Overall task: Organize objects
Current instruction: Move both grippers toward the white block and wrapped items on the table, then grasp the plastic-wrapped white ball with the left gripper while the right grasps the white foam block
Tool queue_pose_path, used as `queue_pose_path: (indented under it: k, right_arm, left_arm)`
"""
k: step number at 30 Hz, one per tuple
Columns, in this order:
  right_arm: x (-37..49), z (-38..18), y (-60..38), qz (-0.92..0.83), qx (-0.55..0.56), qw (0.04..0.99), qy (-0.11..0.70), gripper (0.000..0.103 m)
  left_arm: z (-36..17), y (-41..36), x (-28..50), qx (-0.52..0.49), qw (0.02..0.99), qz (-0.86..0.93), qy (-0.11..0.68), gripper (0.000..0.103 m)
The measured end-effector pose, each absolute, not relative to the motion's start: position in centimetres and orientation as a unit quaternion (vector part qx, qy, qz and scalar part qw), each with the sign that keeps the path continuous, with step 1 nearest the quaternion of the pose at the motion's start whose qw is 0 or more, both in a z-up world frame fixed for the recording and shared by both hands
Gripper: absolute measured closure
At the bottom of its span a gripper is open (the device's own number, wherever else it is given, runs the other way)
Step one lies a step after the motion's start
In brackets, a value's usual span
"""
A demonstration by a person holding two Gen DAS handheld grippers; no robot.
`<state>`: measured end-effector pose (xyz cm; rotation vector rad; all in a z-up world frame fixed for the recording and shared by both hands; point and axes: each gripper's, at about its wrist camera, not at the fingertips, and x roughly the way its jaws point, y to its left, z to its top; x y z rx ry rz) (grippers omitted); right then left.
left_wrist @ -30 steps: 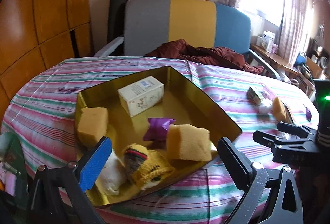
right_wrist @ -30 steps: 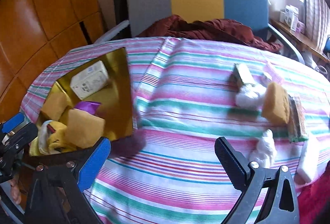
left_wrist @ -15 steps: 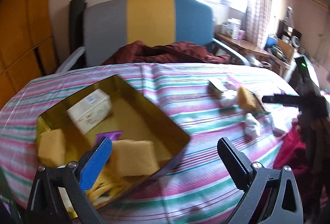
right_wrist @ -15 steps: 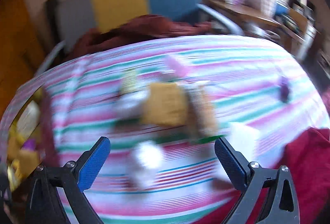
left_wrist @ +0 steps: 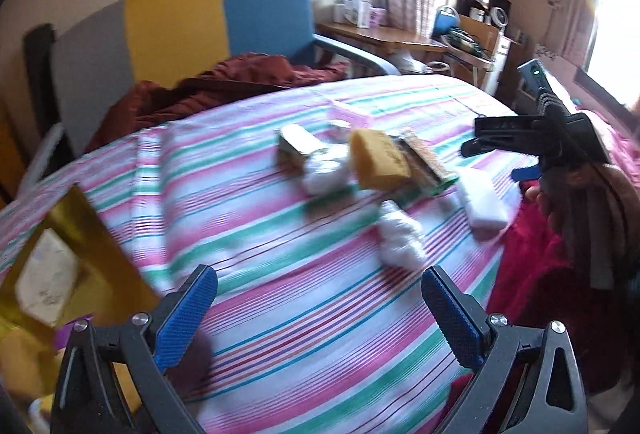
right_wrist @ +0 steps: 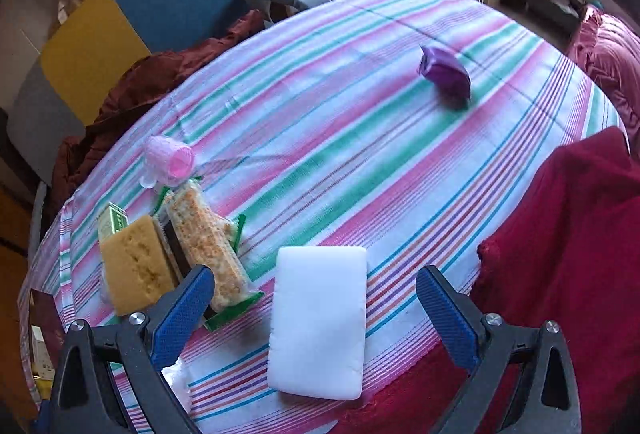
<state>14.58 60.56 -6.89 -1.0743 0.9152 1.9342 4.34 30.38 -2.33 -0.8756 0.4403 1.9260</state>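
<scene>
Roughly half the sorting looks done. At the bench's left edge the gold tray (left_wrist: 86, 234) already holds a white box (left_wrist: 48, 282) and some yellow and purple pieces, though blur there makes it hard to say exactly what they are.

Left outside the tray is a cluster toward the bench's near right edge: a yellow sponge (right_wrist: 134, 266) leaning against a snack bar (right_wrist: 204, 246) in a green wrapper, a small green box (right_wrist: 112, 220) behind the sponge, a pink cup (right_wrist: 170, 160) on its side just beyond them, and two white wads (left_wrist: 396, 238) beside the cluster. A white pad (right_wrist: 320, 322) lies flat at the near edge, and a purple packet (right_wrist: 446, 76) sits alone, well apart, toward the far right edge.

The right claw (right_wrist: 310, 312) is spread wide and empty, hovering with the pad lying between its fingers; that pad seems the likely next pick. The left claw (left_wrist: 318, 308) is also spread and empty, above the striped cloth between the tray and the cluster.

So about seven things remain to be carried across to the tray, the purple packet being the longest trip.
</scene>
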Motion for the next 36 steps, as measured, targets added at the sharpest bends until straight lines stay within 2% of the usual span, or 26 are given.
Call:
queue_pose_path:
  k: [9, 14, 18, 23, 26, 27, 28, 30, 33, 36]
  right_arm:
    - [13.4, -8.7, 60.0, 0.733, -0.473, 0.349, 0.342, 0.001]
    - [13.0, -9.4, 59.9, 0.725, -0.492, 0.347, 0.334, 0.003]
    - [12.6, -9.9, 59.7, 0.72, -0.508, 0.346, 0.322, 0.005]
    - [12.4, -10.5, 59.6, 0.711, -0.527, 0.348, 0.309, 0.008]
    - [12.3, -10.4, 59.3, 0.711, -0.534, 0.359, 0.284, 0.025]
    - [12.3, -10.3, 59.2, 0.712, -0.535, 0.362, 0.276, 0.035]
    - [12.4, -10.1, 59.1, 0.715, -0.532, 0.362, 0.273, 0.044]
    - [12.5, -9.9, 59.0, 0.718, -0.529, 0.361, 0.272, 0.045]
    - [13.3, -9.4, 59.3, 0.723, -0.513, 0.365, 0.284, 0.046]
    - [14.6, -8.2, 59.7, 0.734, -0.478, 0.383, 0.294, 0.046]
  left_arm:
    - [-5.1, 37.2, 3.6, -0.417, 0.49, 0.748, 0.162, 0.0]
    - [-6.5, 40.3, 3.7, -0.42, 0.486, 0.743, 0.187, 0.001]
    - [-8.2, 41.9, 3.5, -0.432, 0.479, 0.735, 0.21, 0.011]
    - [-10.3, 42.7, 3.7, -0.429, 0.463, 0.734, 0.249, 0.013]
    - [-10.4, 42.3, 3.2, -0.436, 0.469, 0.734, 0.229, 0.015]
    - [-10.4, 42.1, 3.1, -0.433, 0.471, 0.734, 0.228, 0.016]
    - [-10.4, 41.9, 3.2, -0.426, 0.471, 0.737, 0.231, 0.018]
    - [-10.3, 41.2, 3.2, -0.412, 0.464, 0.751, 0.227, 0.031]
    - [-9.9, 39.7, 2.4, -0.412, 0.452, 0.764, 0.207, 0.063]
    - [-9.8, 38.4, 2.1, -0.419, 0.45, 0.765, 0.192, 0.066]
